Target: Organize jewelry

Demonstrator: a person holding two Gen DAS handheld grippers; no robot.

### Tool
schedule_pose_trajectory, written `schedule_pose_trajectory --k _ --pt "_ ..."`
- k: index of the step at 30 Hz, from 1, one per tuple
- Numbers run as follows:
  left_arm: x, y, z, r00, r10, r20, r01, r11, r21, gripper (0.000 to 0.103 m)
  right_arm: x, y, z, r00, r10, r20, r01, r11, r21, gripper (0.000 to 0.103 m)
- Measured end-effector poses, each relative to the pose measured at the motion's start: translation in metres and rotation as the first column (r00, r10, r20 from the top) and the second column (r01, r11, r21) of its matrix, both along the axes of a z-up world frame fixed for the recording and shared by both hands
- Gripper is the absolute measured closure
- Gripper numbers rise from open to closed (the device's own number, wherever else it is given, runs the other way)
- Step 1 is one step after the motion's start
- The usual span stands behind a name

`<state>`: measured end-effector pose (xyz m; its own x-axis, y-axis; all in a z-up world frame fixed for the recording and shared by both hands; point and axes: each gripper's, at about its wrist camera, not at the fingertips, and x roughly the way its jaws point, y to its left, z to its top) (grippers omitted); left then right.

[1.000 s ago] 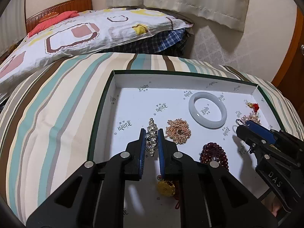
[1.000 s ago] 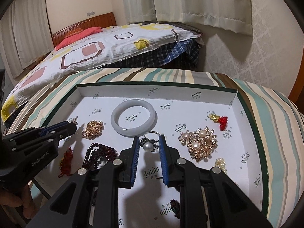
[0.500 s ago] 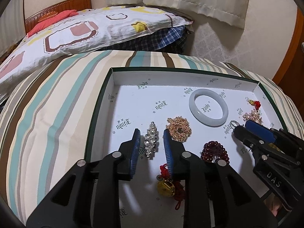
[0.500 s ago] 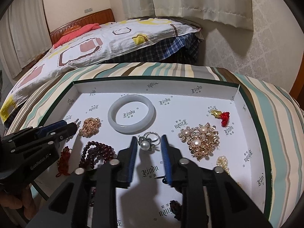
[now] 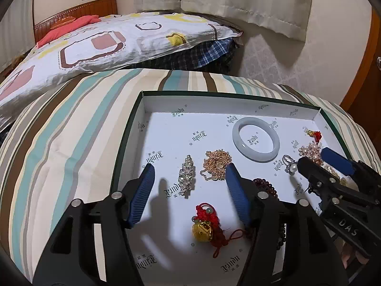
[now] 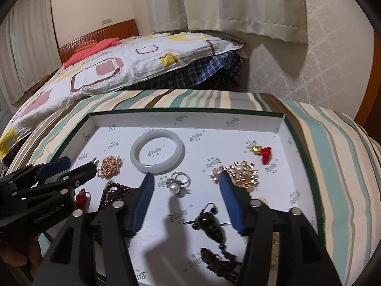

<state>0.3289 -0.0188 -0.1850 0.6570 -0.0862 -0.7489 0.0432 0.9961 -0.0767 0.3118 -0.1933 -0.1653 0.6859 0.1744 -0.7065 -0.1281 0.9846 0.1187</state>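
A white box (image 5: 166, 104) with a dark green rim sits on a striped cover (image 5: 71, 131), and the jewelry lies spread out inside it.

The left gripper (image 5: 190, 181) has just been opening. Its 2 blue fingers (image 5: 142, 190) now stand wide apart and press on nothing. The sparkly silver clip (image 5: 186, 177) lies on the box floor between them, nearer the left finger and touching neither. A gold chain pile (image 5: 217, 164) lies just past the tip of the right finger. A gold bell on a red knot (image 5: 204, 224) lies between the fingers, closer to the camera. Dark red beads (image 5: 266, 186) peek out just right of the right finger.

The right gripper (image 6: 185, 186) has just been opening too. Its jaws are wide apart and hold nothing. The pearl ring (image 6: 177, 183) rests on the box floor between the tips, touching neither. The white bangle (image 6: 157, 154) lies just beyond the ring. A gold brooch with pearls (image 6: 243, 174) lies behind the tip of the right finger. A small red and gold charm (image 6: 260, 152) lies farther off to the right. A dark bead charm (image 6: 209, 224) lies between the fingers, near the camera.
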Motion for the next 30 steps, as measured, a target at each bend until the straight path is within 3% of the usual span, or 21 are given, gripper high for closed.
schedule_pose_trajectory --k 11,18,30 --pt "-0.013 -0.005 0.013 0.999 0.015 0.047 -0.016 1.000 0.023 0.016 -0.014 -0.025 0.005 0.997 -0.072 0.035 0.072 0.997 -0.008 0.023" --pt "-0.030 -0.009 0.023 0.998 0.017 0.064 -0.019 0.999 0.033 0.013 -0.031 -0.042 0.008 0.993 -0.116 0.037 0.116 0.993 -0.017 0.022" --pt "-0.096 -0.008 0.072 0.989 0.021 0.145 -0.025 0.999 0.025 0.010 -0.091 -0.048 0.055 0.985 -0.123 0.121 0.124 0.992 -0.005 0.022"
